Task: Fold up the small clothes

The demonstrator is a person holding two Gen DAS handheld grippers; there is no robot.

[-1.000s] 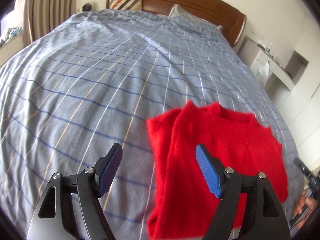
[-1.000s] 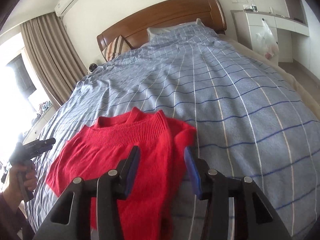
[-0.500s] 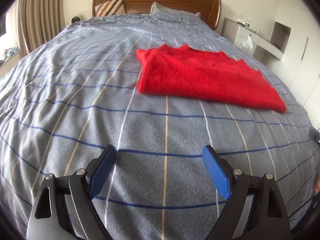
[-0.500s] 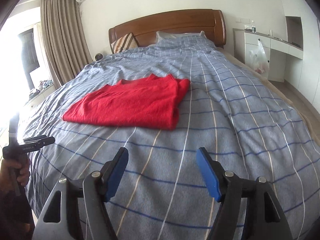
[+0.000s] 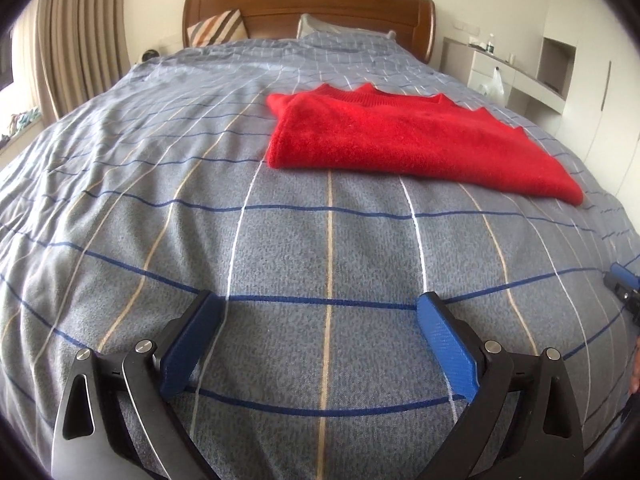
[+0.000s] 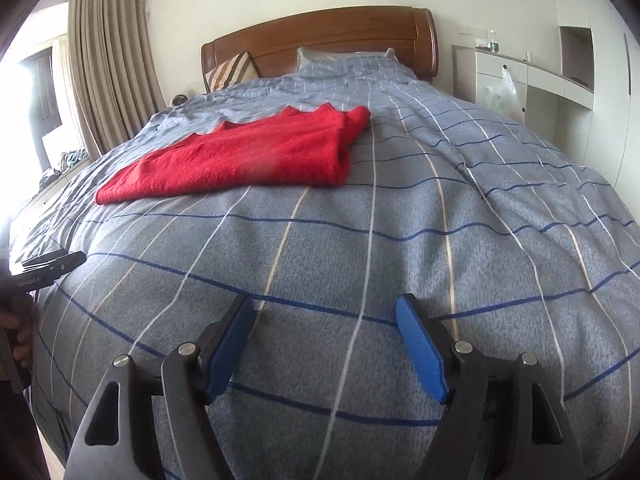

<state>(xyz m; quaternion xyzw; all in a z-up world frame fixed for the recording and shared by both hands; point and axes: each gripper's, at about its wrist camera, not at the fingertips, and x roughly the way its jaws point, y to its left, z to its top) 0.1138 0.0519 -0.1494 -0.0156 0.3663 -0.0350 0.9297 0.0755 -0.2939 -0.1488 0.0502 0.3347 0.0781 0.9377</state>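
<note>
1. left gripper (image 5: 320,312): jaws spread wide, nothing between the blue pads (image 5: 448,344). it hangs low over the checked bedspread (image 5: 160,200), at the foot end of the bed.
2. right gripper (image 6: 326,316): jaws likewise spread apart and empty, blue pads (image 6: 420,344) clear of any fabric. it hovers just above the bedspread (image 6: 480,220).
3. red sweater (image 5: 404,140): lies flat on the bedspread, ahead of the left gripper and slightly to its right, well apart from the fingertips. in the right wrist view the red sweater (image 6: 248,156) sits ahead and to the left of that gripper, also well apart.
4. sweater condition: one side is folded over the body, giving a doubled edge on the side nearest the middle of the bed. the ribbed collar points away from both grippers, toward the headboard (image 5: 308,4).
5. beyond the sweater: a striped cushion (image 5: 218,32) and a pillow (image 5: 316,26) rest against the headboard.
6. far right of the left gripper: white cabinet unit (image 5: 520,72) with a plastic bag (image 5: 494,84) hanging on it.
7. far left of the right gripper: beige curtains (image 6: 108,64); at that frame's left edge the left gripper's body appears, held in the person's hand (image 6: 16,328).
</note>
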